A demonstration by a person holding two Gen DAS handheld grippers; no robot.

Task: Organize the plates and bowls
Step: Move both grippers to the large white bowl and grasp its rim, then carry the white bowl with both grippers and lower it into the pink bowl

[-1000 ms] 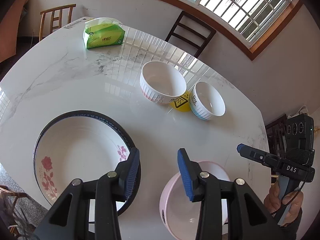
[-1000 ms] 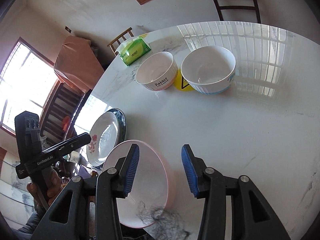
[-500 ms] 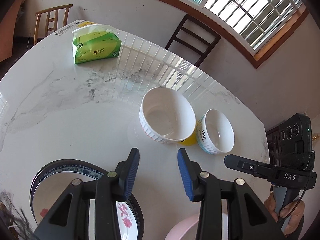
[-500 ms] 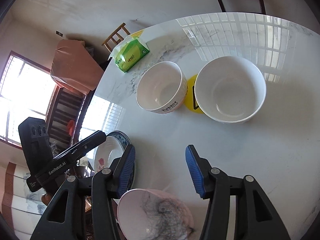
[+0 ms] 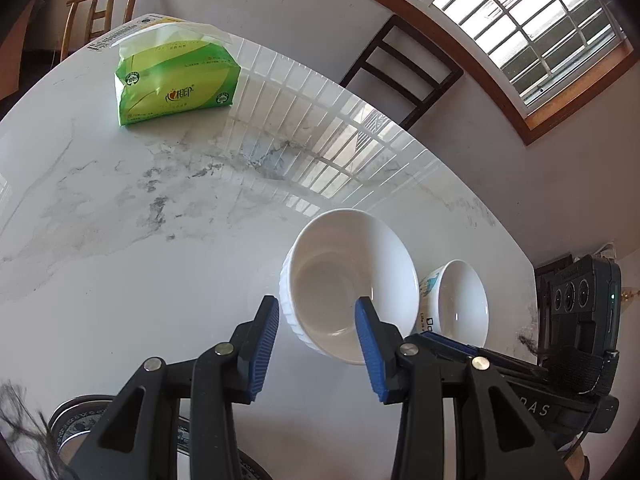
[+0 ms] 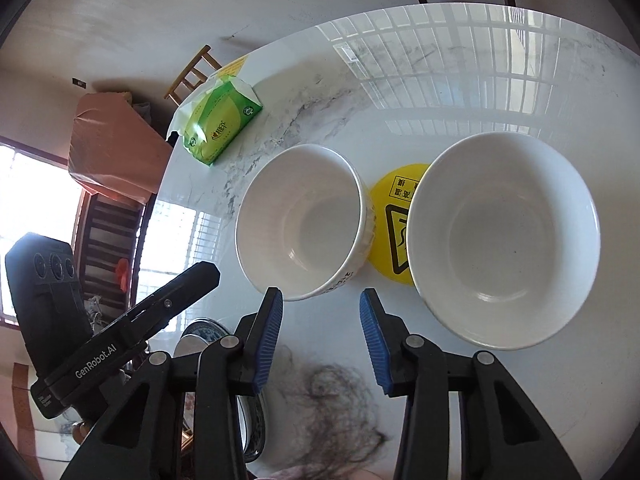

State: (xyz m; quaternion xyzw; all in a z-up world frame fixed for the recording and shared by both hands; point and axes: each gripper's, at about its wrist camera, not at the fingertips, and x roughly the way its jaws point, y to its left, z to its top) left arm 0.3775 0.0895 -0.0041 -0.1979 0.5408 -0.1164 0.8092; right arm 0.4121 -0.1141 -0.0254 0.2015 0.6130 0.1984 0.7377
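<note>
left gripper point(image 5: 316, 338): jaws parted, nothing between them, over the near rim of the ribbed white bowl point(image 5: 348, 288) | right gripper point(image 6: 320, 334): jaws have just been closing, part-open, empty, apart from the lettered bowl point(image 6: 304, 224) | both bowls upright, mouths up, round, flanking a yellow disc point(image 6: 394, 220) on the tabletop point(image 5: 120, 216) | patterned plate point(image 5: 76, 426) at near edge

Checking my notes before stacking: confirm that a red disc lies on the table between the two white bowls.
Wrong colour. The disc is yellow, with a black warning sign, as the right wrist view shows. It does lie on the table between the two white bowls.
</note>
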